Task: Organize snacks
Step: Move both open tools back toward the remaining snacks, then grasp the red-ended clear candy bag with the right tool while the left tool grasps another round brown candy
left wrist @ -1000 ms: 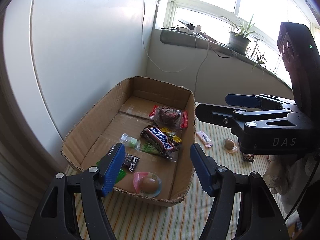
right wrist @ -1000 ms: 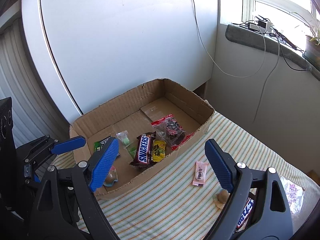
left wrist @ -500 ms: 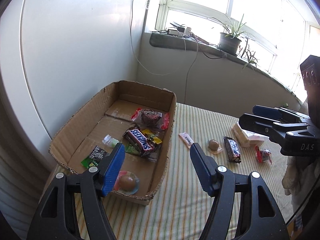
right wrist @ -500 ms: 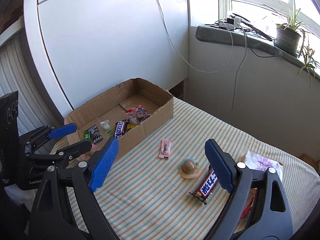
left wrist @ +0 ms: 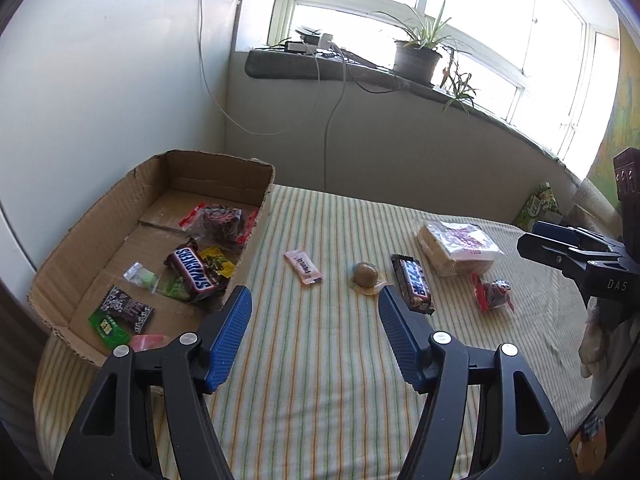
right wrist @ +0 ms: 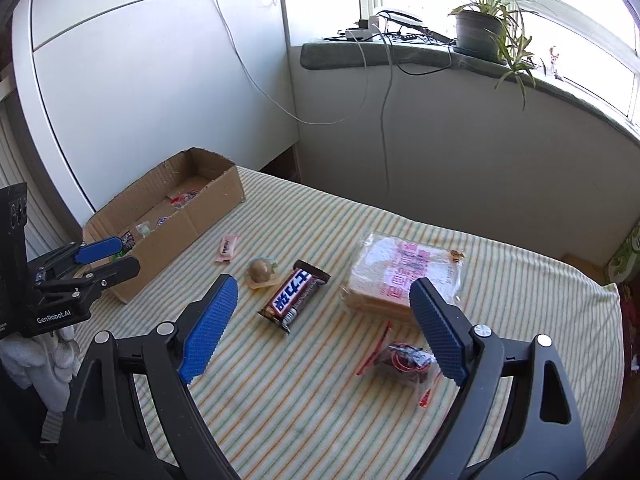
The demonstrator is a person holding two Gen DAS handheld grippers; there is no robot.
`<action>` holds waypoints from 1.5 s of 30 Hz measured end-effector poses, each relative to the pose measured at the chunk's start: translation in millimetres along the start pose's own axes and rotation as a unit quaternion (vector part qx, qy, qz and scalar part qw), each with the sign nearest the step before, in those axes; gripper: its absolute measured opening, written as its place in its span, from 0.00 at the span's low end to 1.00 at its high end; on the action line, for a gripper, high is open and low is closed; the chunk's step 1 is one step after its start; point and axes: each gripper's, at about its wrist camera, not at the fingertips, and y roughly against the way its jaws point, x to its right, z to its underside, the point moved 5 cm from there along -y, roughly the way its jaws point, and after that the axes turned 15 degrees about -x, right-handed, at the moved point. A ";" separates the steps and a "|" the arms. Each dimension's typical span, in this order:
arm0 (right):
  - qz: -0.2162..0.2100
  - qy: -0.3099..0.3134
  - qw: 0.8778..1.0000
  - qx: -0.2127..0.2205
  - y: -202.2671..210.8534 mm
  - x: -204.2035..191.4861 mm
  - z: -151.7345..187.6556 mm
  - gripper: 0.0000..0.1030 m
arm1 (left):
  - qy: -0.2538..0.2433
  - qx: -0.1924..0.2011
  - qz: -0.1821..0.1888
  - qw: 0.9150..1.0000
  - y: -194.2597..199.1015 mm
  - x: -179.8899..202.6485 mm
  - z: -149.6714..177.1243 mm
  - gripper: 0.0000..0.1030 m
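On the striped counter (right wrist: 320, 420) | cardboard box (left wrist: 224, 170) far left, holding a Snickers bar (left wrist: 192, 272) | second chocolate bar (right wrist: 294, 296) near centre | left gripper (left wrist: 314, 334) fingers apart, empty | right gripper (right wrist: 320, 328) fingers apart, empty

Cardboard box (left wrist: 100, 236) at desk (left wrist: 328, 360) left edge, several snack packs inside. Right of it on the desk, in a row: small wafer pack (left wrist: 303, 266), round candy (left wrist: 365, 275), chocolate bar (left wrist: 413, 284), bread pack (left wrist: 456, 246). Small wrapped candy (left wrist: 493, 293) just before the bread pack.
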 end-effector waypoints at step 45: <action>0.002 -0.039 0.995 -0.095 -80.2 68.4 49.8 0.79 | -0.022 -0.104 0.015 0.994 -126.8 45.2 -36.4 0.34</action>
